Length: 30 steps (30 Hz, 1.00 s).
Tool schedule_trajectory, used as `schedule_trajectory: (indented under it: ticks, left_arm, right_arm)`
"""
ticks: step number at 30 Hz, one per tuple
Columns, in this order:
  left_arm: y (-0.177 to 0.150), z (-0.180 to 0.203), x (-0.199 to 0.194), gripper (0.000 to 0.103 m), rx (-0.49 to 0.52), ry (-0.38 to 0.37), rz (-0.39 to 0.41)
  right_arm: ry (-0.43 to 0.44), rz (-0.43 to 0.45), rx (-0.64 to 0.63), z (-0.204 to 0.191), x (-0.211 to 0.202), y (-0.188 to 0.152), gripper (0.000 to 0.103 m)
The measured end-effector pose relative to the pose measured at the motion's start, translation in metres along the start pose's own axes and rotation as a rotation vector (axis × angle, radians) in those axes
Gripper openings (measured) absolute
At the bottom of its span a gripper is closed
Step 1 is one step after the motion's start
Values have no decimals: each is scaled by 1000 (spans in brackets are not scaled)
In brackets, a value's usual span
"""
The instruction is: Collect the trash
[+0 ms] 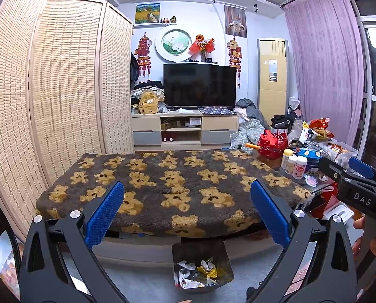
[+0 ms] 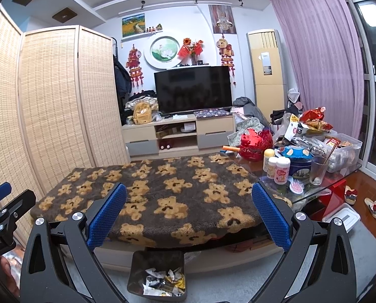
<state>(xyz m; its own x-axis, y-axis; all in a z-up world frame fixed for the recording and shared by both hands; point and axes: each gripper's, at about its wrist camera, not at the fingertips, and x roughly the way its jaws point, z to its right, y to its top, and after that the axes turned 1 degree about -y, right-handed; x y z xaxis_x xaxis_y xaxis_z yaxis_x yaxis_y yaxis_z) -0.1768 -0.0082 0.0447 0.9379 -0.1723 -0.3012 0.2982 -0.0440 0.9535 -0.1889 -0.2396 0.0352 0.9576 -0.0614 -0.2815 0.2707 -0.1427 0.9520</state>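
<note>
A dark square trash bin (image 1: 200, 265) stands on the floor under the table's front edge, holding crumpled white and yellow paper scraps (image 1: 200, 272). It also shows in the right wrist view (image 2: 157, 275). My left gripper (image 1: 186, 213) is open and empty, held above the bin before the table. My right gripper (image 2: 189, 214) is open and empty too, at about the same height. The right gripper also shows at the right edge of the left wrist view (image 1: 359, 184). No loose trash shows on the bear-pattern cloth (image 1: 167, 189).
The table's right end carries bottles (image 2: 276, 166), a glass (image 2: 318, 170), a hairbrush (image 2: 296, 186), snack bags and a red basket (image 2: 256, 145). Woven screens (image 1: 61, 75) stand left. A TV cabinet (image 1: 183, 128) is behind. Slippers (image 2: 372, 205) and boxes lie at right.
</note>
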Motion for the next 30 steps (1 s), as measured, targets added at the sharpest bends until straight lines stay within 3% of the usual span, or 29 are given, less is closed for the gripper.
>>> schedule_trajectory:
  ticks: [30]
  left_arm:
    - [-1, 5, 3, 95, 9, -3, -4]
  right_arm:
    - [-4, -22, -3, -3, 8, -1, 100]
